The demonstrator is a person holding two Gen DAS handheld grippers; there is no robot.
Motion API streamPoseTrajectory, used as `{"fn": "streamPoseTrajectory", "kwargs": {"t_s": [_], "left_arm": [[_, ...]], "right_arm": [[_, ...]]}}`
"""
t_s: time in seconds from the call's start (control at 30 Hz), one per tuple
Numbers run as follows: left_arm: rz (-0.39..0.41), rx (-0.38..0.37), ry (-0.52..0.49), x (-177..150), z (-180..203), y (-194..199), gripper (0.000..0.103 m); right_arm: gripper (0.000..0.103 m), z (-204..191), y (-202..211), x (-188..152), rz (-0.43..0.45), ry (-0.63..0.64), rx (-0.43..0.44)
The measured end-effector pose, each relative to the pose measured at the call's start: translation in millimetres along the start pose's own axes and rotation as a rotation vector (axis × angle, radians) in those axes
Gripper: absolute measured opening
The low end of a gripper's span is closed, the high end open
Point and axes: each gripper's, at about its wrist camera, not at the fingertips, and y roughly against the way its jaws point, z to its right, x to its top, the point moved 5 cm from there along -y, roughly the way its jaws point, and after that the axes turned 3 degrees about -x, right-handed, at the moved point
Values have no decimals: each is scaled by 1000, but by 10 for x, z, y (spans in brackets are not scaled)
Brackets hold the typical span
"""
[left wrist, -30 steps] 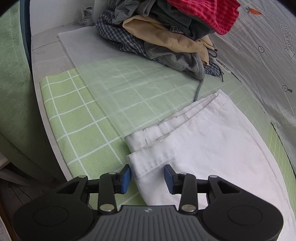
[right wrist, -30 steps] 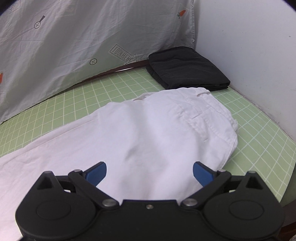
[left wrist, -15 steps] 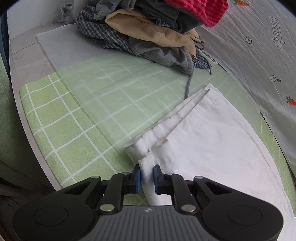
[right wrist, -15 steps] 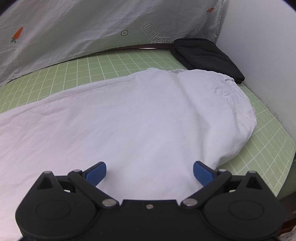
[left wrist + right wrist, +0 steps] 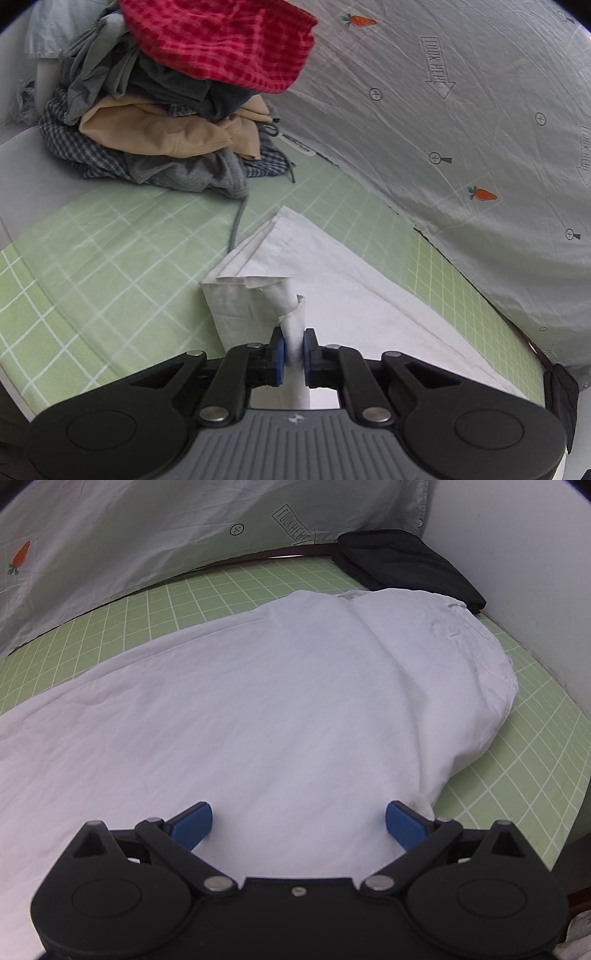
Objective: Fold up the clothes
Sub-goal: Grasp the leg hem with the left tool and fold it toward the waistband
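- Across the lower half of the right wrist view lies the white garment (image 5: pixel 280 709), spread on the green checked mat (image 5: pixel 524 775); I think it is trousers, with the waist toward the upper right.
- At the bottom centre of the left wrist view, my left gripper (image 5: pixel 294 350) is closing on the hem corner, and the cloth sits pinched between the blue pads.
- To fold well, I would carry this corner toward the waist, keeping the layers together.
- My right gripper (image 5: pixel 298 821) stands wide open over the cloth, holding nothing.
- Room is limited: the heap of clothes (image 5: pixel 177 110) is at upper left, and the folded black garment (image 5: pixel 410 565) touches the waist at upper right.
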Motion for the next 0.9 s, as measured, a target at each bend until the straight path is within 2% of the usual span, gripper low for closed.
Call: {"fn": "streamPoseTrajectory", "kwargs": {"t_s": [0.17,0.3,0.4,0.47,0.57,0.63,0.73,0.83,0.9], "left_arm": [[-41,-139,-132,-76,683,-199,9],[-128,-243,-269,-355,1236,-393,9],[-224,-317,-348,-646,1541,-557,9],[-333,-365,-368,-904,1673,-727,9],[-499,-318,-389,-1341,1679,-1044,9],[-581,-251,-382,-1549,1591,-1229,10],[-623,-245,-289,-1563,1487,-1322,12],[-626,-248,-278,-1551,1501,-1297,15],[-619,-265,-294,-1510,1563,-1240,22]], "right_arm": [[102,75,-10,34,-2,-28,22],[102,172,-35,65,-7,-58,42],[102,233,-66,70,-17,-82,67],[102,245,-91,63,-25,-88,80],[102,235,-136,43,-38,-73,86],[102,218,-156,36,-44,-60,85],[102,203,-179,35,-52,-46,88],[103,194,-199,45,-62,-52,91],[103,179,-196,78,-68,-62,88]]}}
